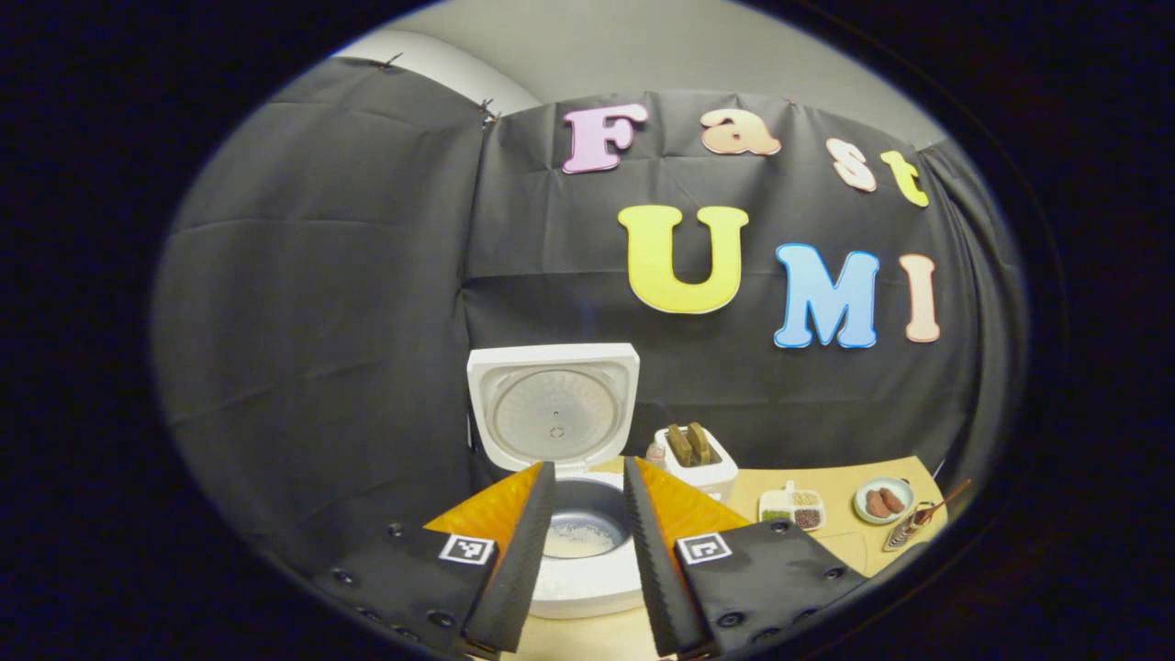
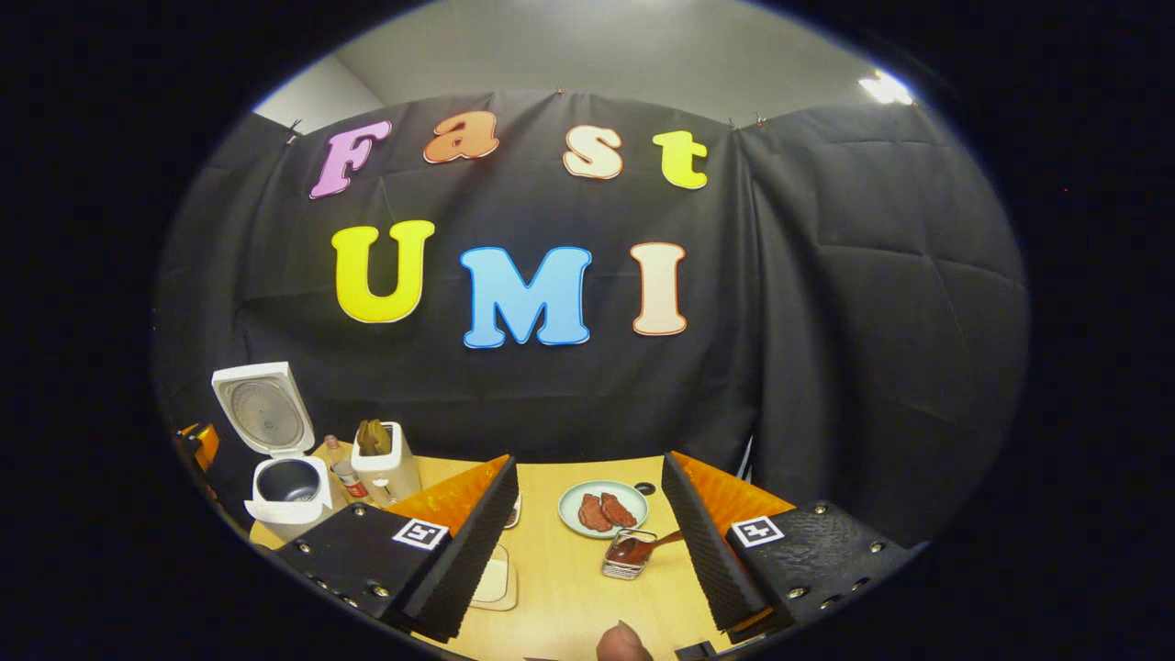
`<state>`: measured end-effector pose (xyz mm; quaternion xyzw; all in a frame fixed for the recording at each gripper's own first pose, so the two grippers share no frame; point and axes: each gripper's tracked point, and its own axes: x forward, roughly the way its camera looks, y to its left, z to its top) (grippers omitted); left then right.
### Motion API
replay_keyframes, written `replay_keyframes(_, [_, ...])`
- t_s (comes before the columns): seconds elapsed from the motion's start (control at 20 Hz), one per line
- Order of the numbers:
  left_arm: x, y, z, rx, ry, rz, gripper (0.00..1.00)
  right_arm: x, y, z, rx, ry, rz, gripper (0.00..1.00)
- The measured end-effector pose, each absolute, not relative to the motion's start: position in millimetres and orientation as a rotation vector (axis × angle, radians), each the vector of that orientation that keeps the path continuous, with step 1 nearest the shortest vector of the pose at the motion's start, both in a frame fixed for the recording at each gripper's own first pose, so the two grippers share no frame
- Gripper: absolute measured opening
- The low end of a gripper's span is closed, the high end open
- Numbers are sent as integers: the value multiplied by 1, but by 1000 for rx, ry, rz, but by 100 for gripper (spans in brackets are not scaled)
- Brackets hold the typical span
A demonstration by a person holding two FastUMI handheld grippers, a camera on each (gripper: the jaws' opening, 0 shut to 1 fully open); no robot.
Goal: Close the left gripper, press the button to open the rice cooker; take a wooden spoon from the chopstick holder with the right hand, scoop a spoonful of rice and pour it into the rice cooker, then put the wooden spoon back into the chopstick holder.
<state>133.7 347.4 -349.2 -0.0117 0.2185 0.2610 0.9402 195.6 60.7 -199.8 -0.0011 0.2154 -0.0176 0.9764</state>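
While both tongs stand parted and empty, entries follow. Right tongs (image 2: 587, 542): wide apart, over the front edge of the pale wooden surface (image 2: 560, 588). Between its fingers, ahead: a small wire-mesh chopstick holder (image 2: 627, 557) with a brown wooden spoon (image 2: 643, 548) lying tilted across it, handle toward the right finger. Spoon judged light, stiff, smooth; best taken at the handle, clear of the bowl. Left tongs (image 1: 587, 542): moderately apart, just before the white rice cooker (image 1: 578, 523) at the surface's left edge, lid (image 1: 553, 408) upright, some rice inside.
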Motion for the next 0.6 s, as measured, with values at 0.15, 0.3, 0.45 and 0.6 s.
replay_keyframes(0.15, [127,333,-326,-27,404,555,60,210,41,-219,0,445,-23,96])
replay_keyframes(0.3, [123,305,-307,-45,375,562,71,223,16,-246,31,458,-23,96])
replay_keyframes(0.45, [115,278,-293,-36,382,576,82,236,-7,-288,80,498,-18,96])
replay_keyframes(0.6, [111,247,-279,-30,376,569,91,251,-32,-338,118,530,-27,97])
